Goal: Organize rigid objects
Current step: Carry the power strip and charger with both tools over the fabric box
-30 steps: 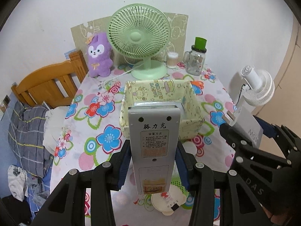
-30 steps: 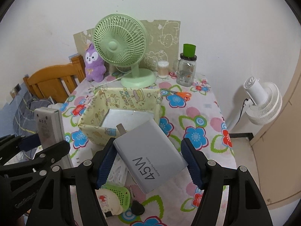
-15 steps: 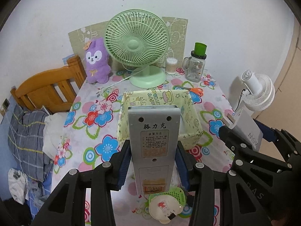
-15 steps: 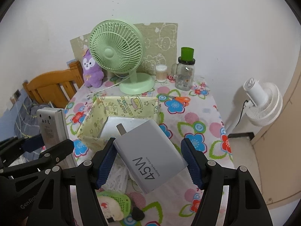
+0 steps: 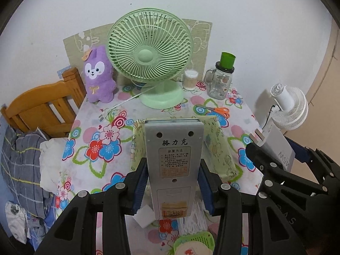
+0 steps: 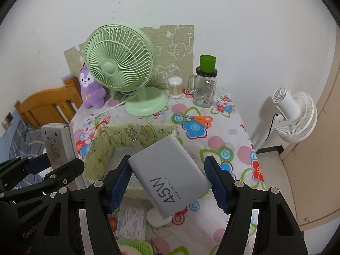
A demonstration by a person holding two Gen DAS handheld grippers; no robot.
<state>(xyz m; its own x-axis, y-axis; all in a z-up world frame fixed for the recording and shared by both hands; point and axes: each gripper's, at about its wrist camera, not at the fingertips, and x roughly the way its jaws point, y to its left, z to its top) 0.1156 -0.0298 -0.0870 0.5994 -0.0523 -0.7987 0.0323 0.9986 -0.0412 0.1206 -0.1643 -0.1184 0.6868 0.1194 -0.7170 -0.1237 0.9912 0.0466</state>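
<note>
Grippers, two, both loaded: left gripper [image 5: 173, 188] clamped on upright grey remote [image 5: 173, 165]; right gripper [image 6: 169, 183] clamped on tilted 45W charger [image 6: 170, 176]. Both held above table's [image 6: 233, 142] near edge, before yellow bin [image 6: 119, 140] at mid-table. Near edge: white swabs [image 6: 132, 223], green case [image 5: 194, 242]. Beyond bin: scissors [image 6: 198, 120]. Far edge: fan [image 5: 149, 57], plush [image 5: 98, 75], jar [image 5: 222, 80].

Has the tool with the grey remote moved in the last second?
Yes. The left tool with the remote backed away from the green fan.
</note>
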